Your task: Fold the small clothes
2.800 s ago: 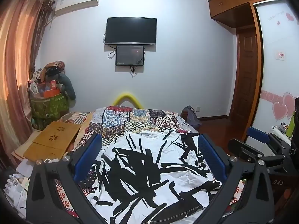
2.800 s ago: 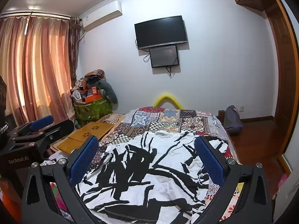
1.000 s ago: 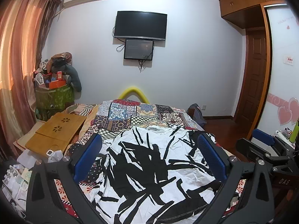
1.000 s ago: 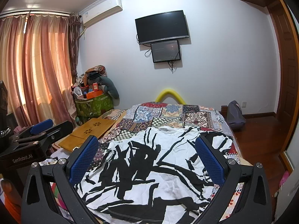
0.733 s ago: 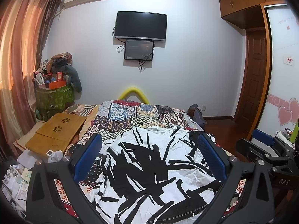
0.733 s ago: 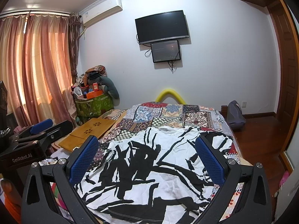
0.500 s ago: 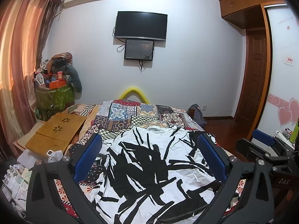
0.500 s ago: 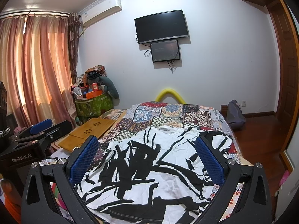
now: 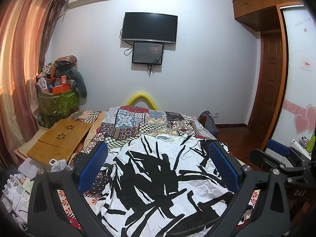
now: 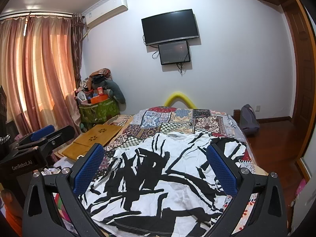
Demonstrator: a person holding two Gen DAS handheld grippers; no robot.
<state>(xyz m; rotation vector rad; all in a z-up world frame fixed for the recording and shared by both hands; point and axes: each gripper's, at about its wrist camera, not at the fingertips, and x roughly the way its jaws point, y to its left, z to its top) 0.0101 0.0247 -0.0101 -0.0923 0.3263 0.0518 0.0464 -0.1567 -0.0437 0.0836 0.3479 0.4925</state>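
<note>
On the bed (image 9: 138,122), over the patchwork quilt, a black-and-white shirt (image 9: 162,177) lies spread flat with its collar at the far end, apparently laid out ready for folding. Both the left gripper (image 9: 158,165) and right gripper (image 10: 156,165) hover above its near hem, jaws wide and empty, seemingly poised to pinch an edge.

bed (image 9: 150,124) | patchwork quilt (image 9: 138,118) | black-and-white shirt (image 9: 158,177) spread flat on top
</note>
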